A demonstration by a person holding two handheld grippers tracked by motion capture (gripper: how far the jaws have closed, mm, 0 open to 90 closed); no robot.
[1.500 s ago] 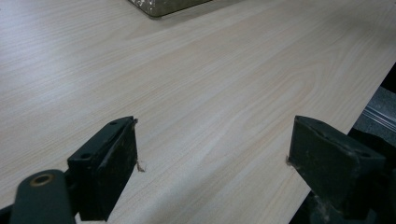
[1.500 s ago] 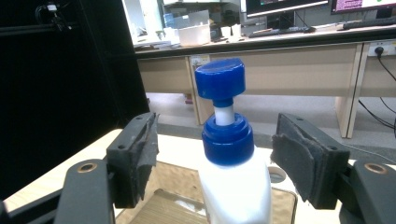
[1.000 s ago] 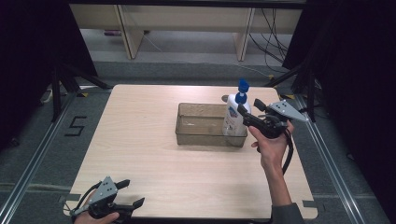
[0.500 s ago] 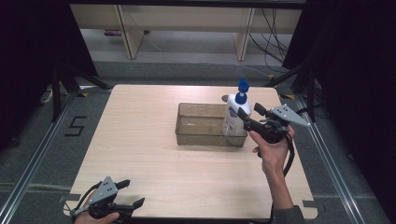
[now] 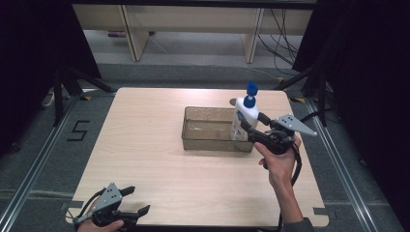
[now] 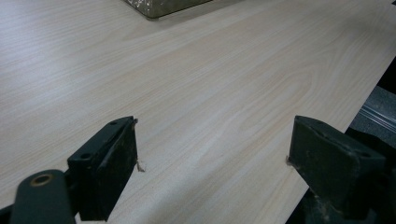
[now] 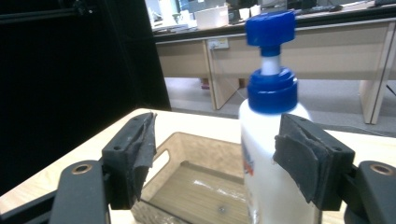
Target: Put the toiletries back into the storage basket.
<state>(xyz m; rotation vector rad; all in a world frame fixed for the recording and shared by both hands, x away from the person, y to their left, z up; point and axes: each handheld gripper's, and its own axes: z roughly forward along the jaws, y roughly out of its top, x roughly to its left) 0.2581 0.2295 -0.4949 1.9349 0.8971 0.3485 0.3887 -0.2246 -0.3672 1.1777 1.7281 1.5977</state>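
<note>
Nearest you, your left tongs (image 5: 130, 212) sit at the near left corner of the pale wood-grain table (image 5: 145, 145), jaws spread wide with nothing but bare board between them; in the left gripper view the two black pads (image 6: 112, 163) stand well apart, and only a corner of the clear smoky plastic tray (image 6: 159, 5) shows far ahead. This hand is well apart from the work. Farther out on the right, your right hand (image 5: 278, 162) holds the right tongs (image 5: 251, 126) roughly level, pointing across toward the tray's right end. The white plastic pump bottle with the blue pump top (image 5: 244, 118) stands upright, long axis vertical, inside the tray (image 5: 212, 142) against its right end wall. In the right gripper view the bottle (image 7: 271, 154) sits just inside the right-hand pad (image 7: 299, 161), touching or nearly so, while the left-hand pad (image 7: 137, 154) stands clear with open tray behind it. The jaws have just been widening, the bottle between them but not pinched: released, as I judge it. Any further move turns on the right hand, the nearer one, with the bottle dead ahead and off-centre toward its right pad.
</note>
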